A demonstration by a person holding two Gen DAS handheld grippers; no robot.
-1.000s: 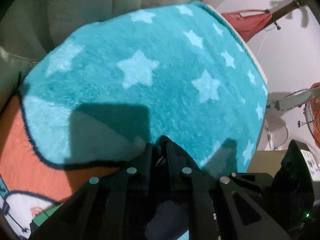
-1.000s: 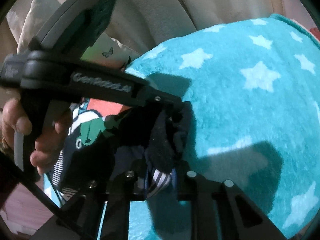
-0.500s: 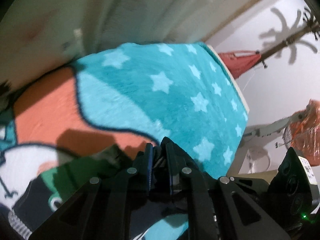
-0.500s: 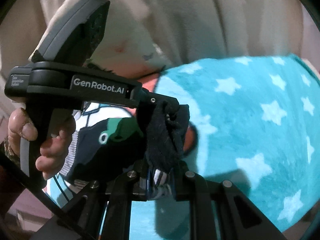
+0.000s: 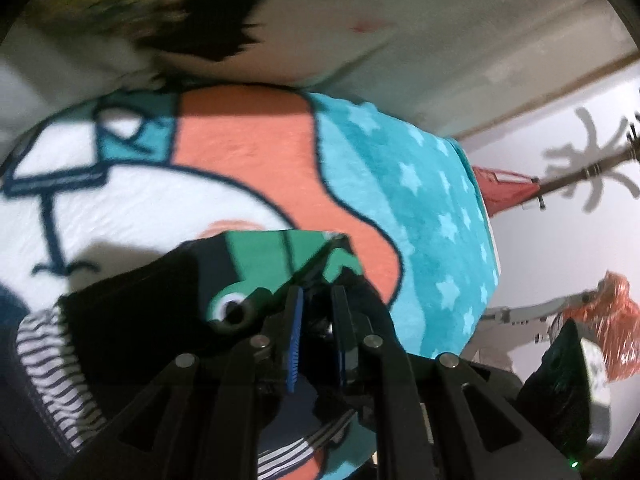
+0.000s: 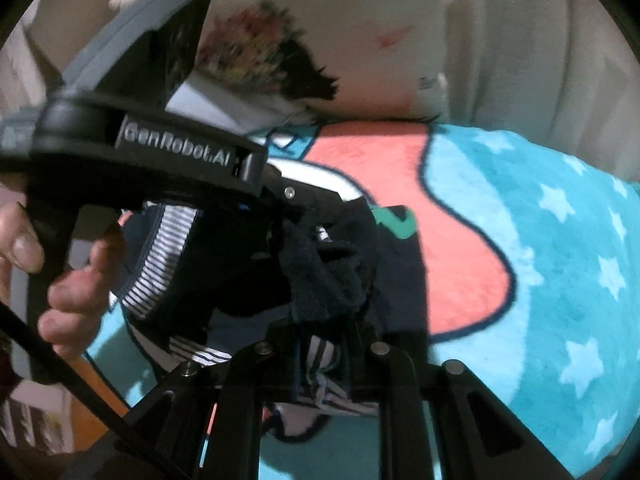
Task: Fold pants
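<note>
**Both tongs pinch dark pants above a plush star blanket**

The pants [image 5: 168, 312] are soft dark navy knit with a green cartoon patch bearing a round white eye, and a ribbed waistband of fine navy-and-white stripes. They hang bunched between the two tools, lifted partly off the blanket [image 5: 420, 208], with a lower portion draped on it.

The left tongs [image 5: 316, 300] are nearly closed, their narrow black fingers with blue-edged pads clamped on a fold of the dark cloth just beside the green patch. In the right wrist view this same tool shows side-on, a matte black moulded body with raised lettering, held by a hand [image 6: 44, 276] wrapped round its grip.

The right tongs [image 6: 320, 344] hold a crumpled wad of dark fleecy fabric and striped ribbing between their pads; the jaws are easing apart, with the cloth still between them and pressed at the base.

The blanket is thick and fuzzy: teal with pale five-pointed stars, a coral band with a curved dark outline, and a white area with navy line drawing. Behind it rises a pale cushion [image 6: 360, 40] with a blurred dark and multicoloured print. Off to the side stand a white wall and a red cloth [image 5: 504, 192] hanging from a dark pole.
</note>
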